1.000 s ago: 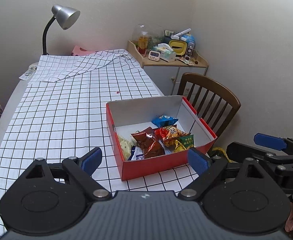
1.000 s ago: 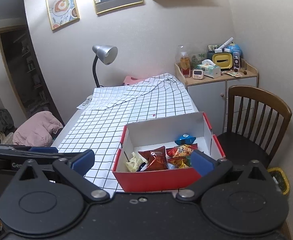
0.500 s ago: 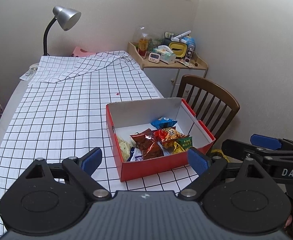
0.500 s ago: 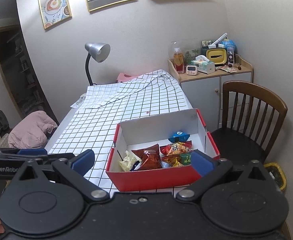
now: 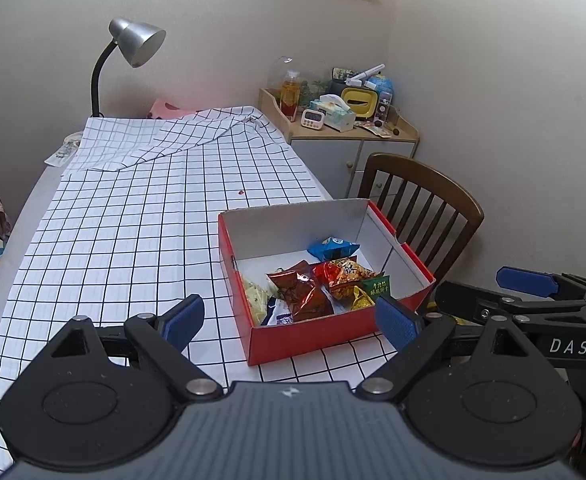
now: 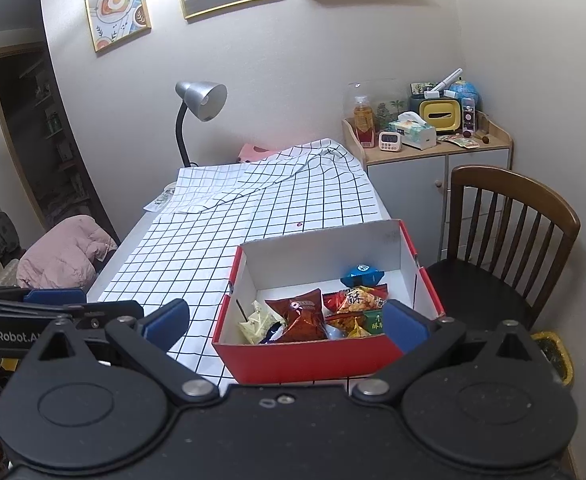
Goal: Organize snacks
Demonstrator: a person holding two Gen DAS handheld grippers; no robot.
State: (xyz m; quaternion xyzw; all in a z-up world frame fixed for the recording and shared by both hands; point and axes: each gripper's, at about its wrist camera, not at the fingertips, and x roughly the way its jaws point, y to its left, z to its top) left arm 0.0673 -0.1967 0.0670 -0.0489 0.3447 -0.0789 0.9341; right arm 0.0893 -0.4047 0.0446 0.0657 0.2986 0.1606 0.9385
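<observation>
Left wrist view: left gripper (image 5: pixel 291 322) and right gripper (image 6: pixel 285 326) both spread apart, empty, hanging short of the red box (image 5: pixel 313 338) of snack packets (image 5: pixel 305 292) on the checked tablecloth (image 5: pixel 133 240)

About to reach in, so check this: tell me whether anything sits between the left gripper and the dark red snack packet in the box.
Only the red box's near wall lies between the open left gripper and the dark red snack packet. The box is open-topped, so coming over that wall looks clear.

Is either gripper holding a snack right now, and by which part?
Nothing is held. The left gripper and right gripper are both open, short of the red box.
</observation>
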